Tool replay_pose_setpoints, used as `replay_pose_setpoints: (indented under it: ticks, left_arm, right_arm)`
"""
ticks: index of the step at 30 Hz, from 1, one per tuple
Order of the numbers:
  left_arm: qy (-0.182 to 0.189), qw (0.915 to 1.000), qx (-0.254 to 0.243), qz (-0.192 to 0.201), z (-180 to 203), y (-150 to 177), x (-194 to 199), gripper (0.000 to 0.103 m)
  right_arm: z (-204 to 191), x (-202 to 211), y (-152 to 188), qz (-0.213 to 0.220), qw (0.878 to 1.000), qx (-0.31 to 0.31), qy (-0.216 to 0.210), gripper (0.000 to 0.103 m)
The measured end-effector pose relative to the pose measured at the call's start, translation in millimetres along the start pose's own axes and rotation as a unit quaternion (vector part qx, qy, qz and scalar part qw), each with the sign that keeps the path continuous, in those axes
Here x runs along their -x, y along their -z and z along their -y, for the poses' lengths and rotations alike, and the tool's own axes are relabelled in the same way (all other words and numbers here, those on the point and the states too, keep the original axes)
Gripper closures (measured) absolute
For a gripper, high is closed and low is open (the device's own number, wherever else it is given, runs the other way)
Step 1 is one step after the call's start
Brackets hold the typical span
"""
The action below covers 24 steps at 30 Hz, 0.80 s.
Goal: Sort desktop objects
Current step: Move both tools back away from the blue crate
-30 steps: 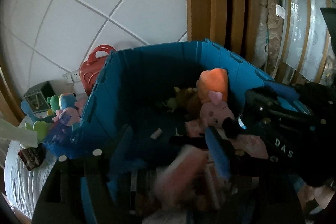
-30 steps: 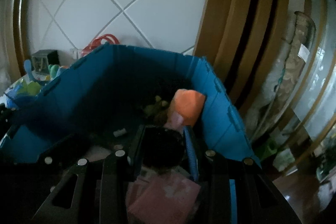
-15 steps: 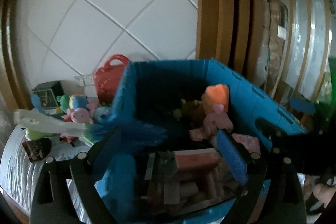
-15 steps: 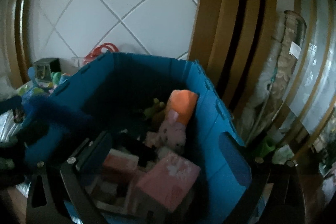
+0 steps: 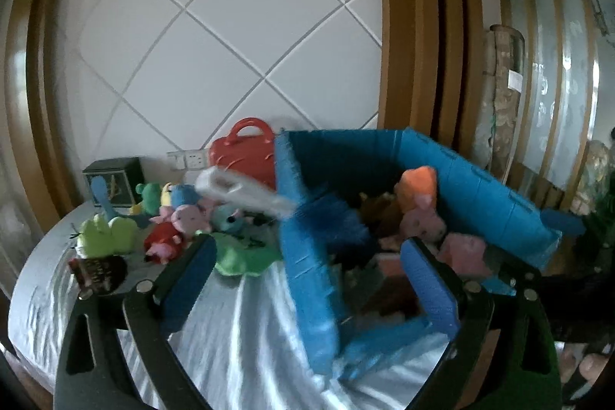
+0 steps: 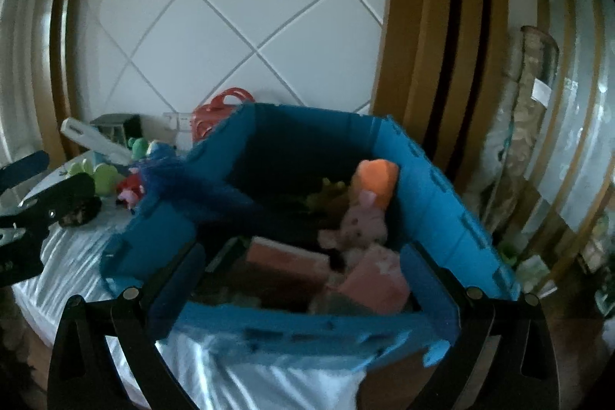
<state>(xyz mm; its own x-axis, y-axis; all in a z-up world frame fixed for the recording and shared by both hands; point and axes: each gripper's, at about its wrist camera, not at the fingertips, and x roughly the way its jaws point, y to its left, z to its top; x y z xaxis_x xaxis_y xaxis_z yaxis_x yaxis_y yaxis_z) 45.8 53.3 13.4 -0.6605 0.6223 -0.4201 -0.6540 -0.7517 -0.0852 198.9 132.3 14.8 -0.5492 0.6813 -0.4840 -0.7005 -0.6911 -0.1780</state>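
A blue folding crate (image 5: 307, 268) (image 6: 442, 202) stands on a white-clothed table (image 5: 238, 325). It holds pink boxes (image 6: 376, 279), a pink pig plush (image 6: 365, 218) and an orange plush (image 6: 374, 179). A blue fluffy brush with a white handle (image 5: 246, 195) (image 6: 184, 175) leans over the crate's left rim. My left gripper (image 5: 307, 283) is open and empty in front of the crate's left wall. My right gripper (image 6: 303, 291) is open and empty at the crate's near wall.
Several small plush toys (image 5: 180, 218) lie left of the crate, with green plush pieces (image 5: 107, 233) and a dark wrapped packet (image 5: 100, 269). A red plastic case (image 5: 242, 152) and a dark box (image 5: 115, 175) stand by the tiled wall. Wooden frame to the right.
Both grippers have pulled back and up out of the crate, both open and empty. The blue brush now rests across the crate's left rim. The left view has swung left.
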Motion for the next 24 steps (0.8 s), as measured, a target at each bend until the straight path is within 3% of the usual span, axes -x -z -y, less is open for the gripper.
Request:
replay_pose_setpoints:
  ticks: [12,24]
  left_arm:
    - [0.034,0.9984,-0.031,-0.031,-85.4,43.5,52.9,0.005]
    - [0.051,0.9976,-0.035,-0.030,-114.7,57.0,92.1,0.005]
  right_arm:
    - [-119.3,58.7,32.5,-0.018,0.998,-0.036,0.044,0.000]
    - [-163.2,99.9,44.6,-0.017,0.996,-0.050,0.068,0.000]
